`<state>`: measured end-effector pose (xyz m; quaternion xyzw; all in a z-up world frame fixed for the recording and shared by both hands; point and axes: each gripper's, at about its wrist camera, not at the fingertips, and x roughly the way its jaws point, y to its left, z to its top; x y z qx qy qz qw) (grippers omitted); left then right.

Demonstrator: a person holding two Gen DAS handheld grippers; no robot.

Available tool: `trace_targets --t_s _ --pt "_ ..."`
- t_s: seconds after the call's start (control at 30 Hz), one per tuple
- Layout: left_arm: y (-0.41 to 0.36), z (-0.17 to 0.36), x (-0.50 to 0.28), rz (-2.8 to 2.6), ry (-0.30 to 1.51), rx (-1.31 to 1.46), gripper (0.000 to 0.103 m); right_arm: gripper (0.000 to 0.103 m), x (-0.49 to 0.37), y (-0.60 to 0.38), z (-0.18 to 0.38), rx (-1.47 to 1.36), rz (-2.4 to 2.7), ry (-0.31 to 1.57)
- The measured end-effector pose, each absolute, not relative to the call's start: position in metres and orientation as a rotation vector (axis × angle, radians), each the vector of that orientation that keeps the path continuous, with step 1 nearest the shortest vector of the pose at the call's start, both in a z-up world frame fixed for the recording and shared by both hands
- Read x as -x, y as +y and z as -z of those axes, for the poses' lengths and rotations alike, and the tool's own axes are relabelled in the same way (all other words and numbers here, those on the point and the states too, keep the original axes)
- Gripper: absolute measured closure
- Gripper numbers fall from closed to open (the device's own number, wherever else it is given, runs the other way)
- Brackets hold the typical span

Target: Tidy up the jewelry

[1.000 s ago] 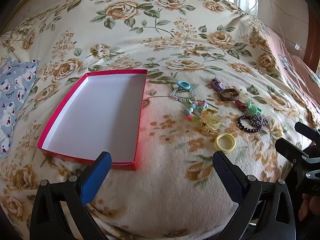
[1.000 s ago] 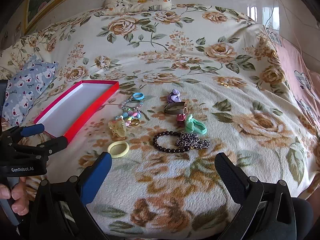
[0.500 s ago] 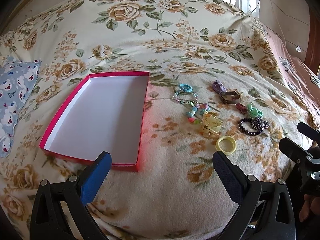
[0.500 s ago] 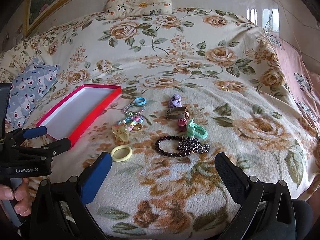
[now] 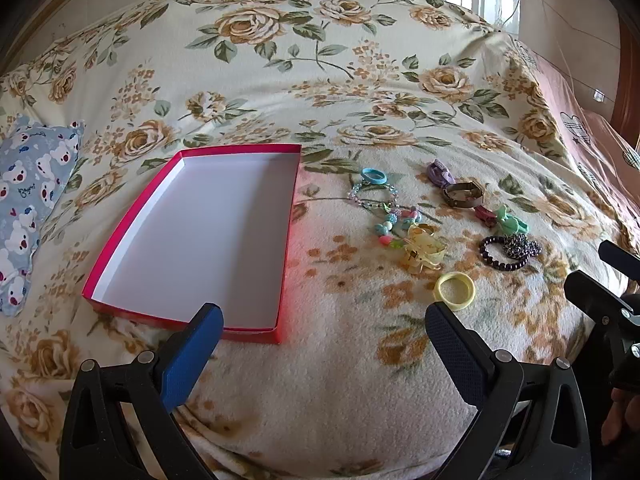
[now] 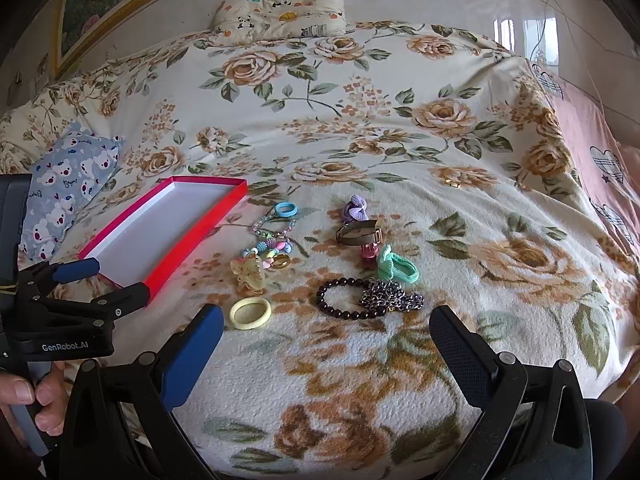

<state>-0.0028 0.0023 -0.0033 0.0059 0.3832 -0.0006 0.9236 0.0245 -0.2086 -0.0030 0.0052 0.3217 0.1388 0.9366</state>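
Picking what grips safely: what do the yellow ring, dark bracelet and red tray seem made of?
Yellow ring: soft, matte, probably fabric elastic. Dark bracelet: glossy round beads, glass or stone, unclear. Red tray: thin, flat walls, white inside, likely cardboard.

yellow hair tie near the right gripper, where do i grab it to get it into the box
Probably pinch the band of the yellow hair tie at its near edge, coming from above with the right gripper. It lies flat as an open loop, apart from the hair claw, so one finger can drop inside the ring.
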Motion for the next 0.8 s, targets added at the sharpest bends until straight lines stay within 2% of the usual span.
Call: trace_targets --t_s 0.8 --pt "0.002 0.005 -0.009 0.039 0.817 0.021 0.001 0.000 -0.028 -0.211 0.004 -0.028 -0.286 0.664"
